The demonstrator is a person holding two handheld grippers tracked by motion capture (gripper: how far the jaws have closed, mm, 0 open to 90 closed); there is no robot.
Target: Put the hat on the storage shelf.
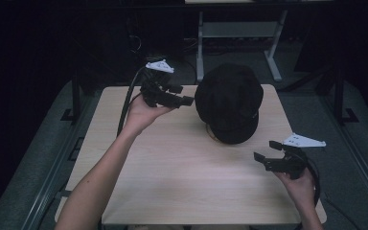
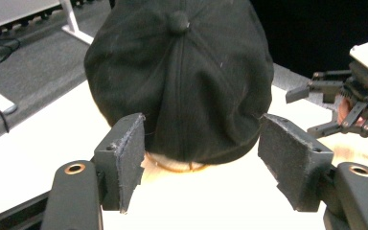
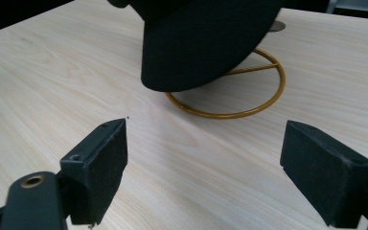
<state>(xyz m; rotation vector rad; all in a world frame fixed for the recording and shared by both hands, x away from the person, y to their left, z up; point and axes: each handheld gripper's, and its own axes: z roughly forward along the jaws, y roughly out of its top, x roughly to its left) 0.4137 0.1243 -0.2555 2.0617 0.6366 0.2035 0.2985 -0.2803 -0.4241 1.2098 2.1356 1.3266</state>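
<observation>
The black cap (image 1: 229,101) sits on a gold wire stand (image 3: 230,91) near the counter's (image 1: 182,182) far edge. The left tool (image 1: 184,95), open and empty, is just beside it; the right tool (image 1: 267,151), also open, hangs farther off.

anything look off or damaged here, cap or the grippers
Nothing stands out with the black cap: it sits on its gold wire stand, brim overhanging the ring. The only wear is on the left gripper, whose pads look frayed at the edges.
</observation>
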